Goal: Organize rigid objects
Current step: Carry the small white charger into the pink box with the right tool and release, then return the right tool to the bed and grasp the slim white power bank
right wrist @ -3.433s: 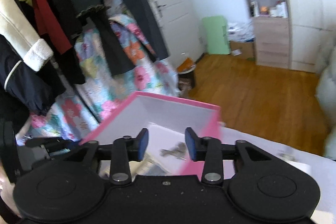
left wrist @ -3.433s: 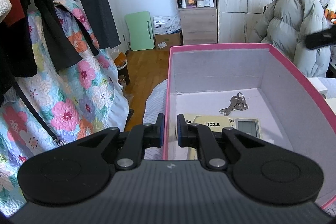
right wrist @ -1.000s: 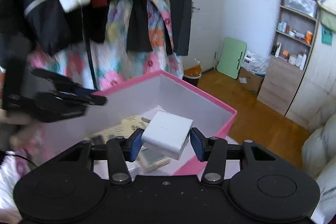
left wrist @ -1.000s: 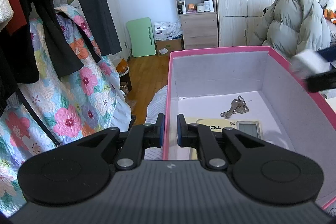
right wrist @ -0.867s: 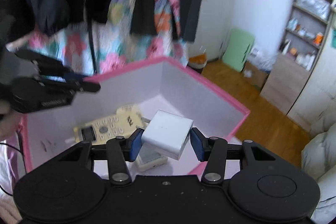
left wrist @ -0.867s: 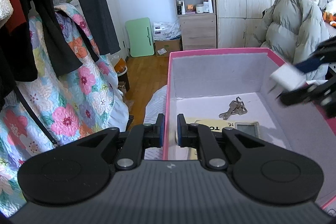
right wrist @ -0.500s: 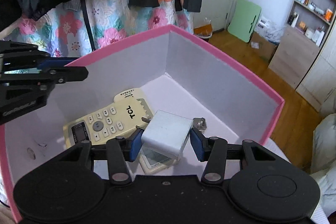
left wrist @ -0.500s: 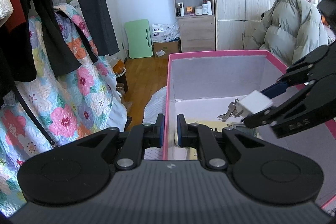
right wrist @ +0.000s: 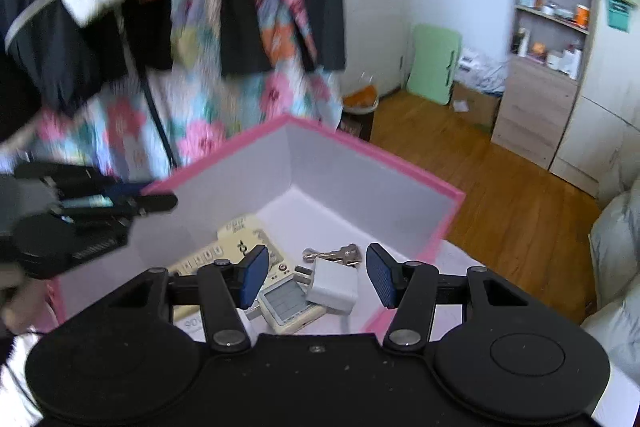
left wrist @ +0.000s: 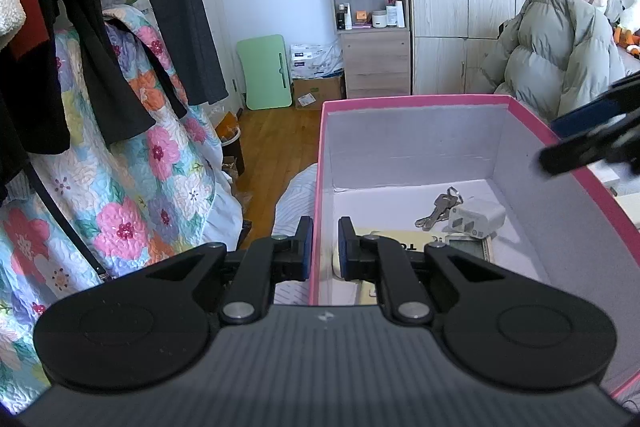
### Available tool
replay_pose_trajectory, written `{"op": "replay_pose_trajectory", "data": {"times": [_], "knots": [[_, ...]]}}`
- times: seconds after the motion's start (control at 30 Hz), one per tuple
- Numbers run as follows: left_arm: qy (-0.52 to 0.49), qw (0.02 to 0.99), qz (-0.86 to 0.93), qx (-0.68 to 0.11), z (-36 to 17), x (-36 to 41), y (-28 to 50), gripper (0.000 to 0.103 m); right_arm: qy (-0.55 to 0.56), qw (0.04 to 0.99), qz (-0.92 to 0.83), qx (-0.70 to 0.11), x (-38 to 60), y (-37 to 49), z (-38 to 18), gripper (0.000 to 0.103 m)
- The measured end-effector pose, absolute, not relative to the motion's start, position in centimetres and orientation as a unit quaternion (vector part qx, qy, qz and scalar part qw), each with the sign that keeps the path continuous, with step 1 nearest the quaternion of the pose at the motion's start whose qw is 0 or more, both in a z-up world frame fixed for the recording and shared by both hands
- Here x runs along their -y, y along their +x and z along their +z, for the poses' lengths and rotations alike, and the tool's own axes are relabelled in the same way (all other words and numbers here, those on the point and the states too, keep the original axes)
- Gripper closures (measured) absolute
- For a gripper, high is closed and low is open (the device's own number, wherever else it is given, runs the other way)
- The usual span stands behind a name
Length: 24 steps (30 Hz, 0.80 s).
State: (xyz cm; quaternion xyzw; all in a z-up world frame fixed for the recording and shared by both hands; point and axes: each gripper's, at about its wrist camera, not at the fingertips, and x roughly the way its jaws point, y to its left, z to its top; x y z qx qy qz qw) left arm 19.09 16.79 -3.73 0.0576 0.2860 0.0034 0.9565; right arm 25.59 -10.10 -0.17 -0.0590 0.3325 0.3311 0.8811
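A pink box (left wrist: 412,102) with a pale inside holds a white charger block (left wrist: 476,217), a bunch of keys (left wrist: 438,207), a cream TCL remote (left wrist: 394,245) and a small display unit (left wrist: 466,247). My left gripper (left wrist: 323,247) is shut on the box's left wall. My right gripper (right wrist: 316,277) is open and empty above the box, with the charger block (right wrist: 334,285) lying below between its fingers, next to the keys (right wrist: 334,254), the remote (right wrist: 236,239) and the display unit (right wrist: 286,301). The box rim (right wrist: 360,151) is pink.
Hanging dark clothes (left wrist: 92,27) and a floral quilt (left wrist: 132,187) fill the left. A shelf unit (left wrist: 370,3), a green folded table (left wrist: 266,71) and a cardboard box (left wrist: 316,89) stand on the wooden floor behind. A puffy grey coat (left wrist: 560,51) is at the right.
My right gripper carried the white charger block into the pink box, opened and let it go, then rose. The block now lies by the keys. The left gripper kept its hold on the wall.
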Motion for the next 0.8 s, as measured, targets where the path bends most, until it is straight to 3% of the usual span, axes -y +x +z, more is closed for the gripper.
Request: {"op": "replay_pose_trajectory", "data": {"times": [0.23, 0.6, 0.8], "knots": [[0.059, 0.957, 0.003, -0.286, -3.7, -16.8, 19.1, 0.092, 0.017, 0.895, 0.288, -0.340, 17.0, 22.4, -0.1, 0.042], [0.060, 0.956, 0.004, -0.286, -3.8, -16.8, 19.1, 0.092, 0.048, 0.856, 0.246, -0.453, 18.9, 18.1, -9.5, 0.042], [0.062, 0.956, 0.004, -0.287, -3.8, -16.8, 19.2, 0.092, 0.024, 0.858, 0.235, -0.457, 17.7, 16.5, -11.0, 0.041]]}}
